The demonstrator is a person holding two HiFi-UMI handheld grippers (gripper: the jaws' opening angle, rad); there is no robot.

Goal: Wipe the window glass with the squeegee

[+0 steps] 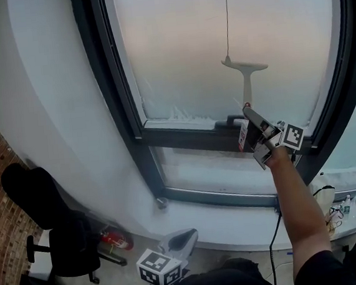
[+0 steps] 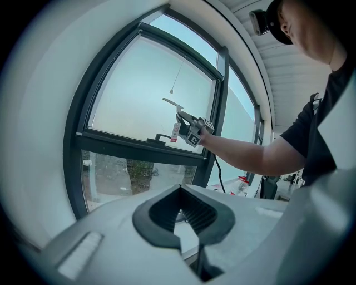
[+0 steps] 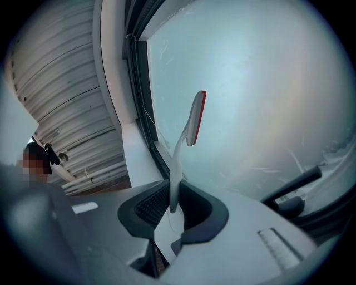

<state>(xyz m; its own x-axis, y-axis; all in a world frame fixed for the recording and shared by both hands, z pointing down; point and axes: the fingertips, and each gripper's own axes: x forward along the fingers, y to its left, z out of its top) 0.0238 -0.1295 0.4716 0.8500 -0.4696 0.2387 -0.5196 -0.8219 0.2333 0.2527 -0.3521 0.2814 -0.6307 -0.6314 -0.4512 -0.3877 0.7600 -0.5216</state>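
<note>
The window glass (image 1: 175, 51) fills most of the head view. It is a tall upper pane in a dark frame (image 1: 114, 82), and a whitish film covers it, with some foam (image 1: 178, 115) lying along its lower edge. Under it there is a smaller lower pane (image 1: 199, 168). The person's arm reaches forward with the right gripper (image 3: 171, 206) up to the bottom of the upper pane. Its fingers are closed firmly on the thin white handle of the squeegee (image 1: 245, 69), near the handle's end. The handle stands upward from the fingers, and the blade lies across, over the lower middle part of the pane, with its red rubber edge turned to the glass. The blade seems to rest on the glass, but neither view shows the contact clearly. The left gripper (image 2: 182, 216) hangs low, near the person's body and well apart from the window, with its fingers drawn together on nothing. I judge that a wiping stroke on the upper pane is the step in hand, and much of the film is not yet removed. The next move calls for an even pressure, so that the whole blade stays flat on the glass. It also calls for care at the end of the stroke, because the dark window handle (image 1: 226, 123) sits just beside the right gripper.
</note>
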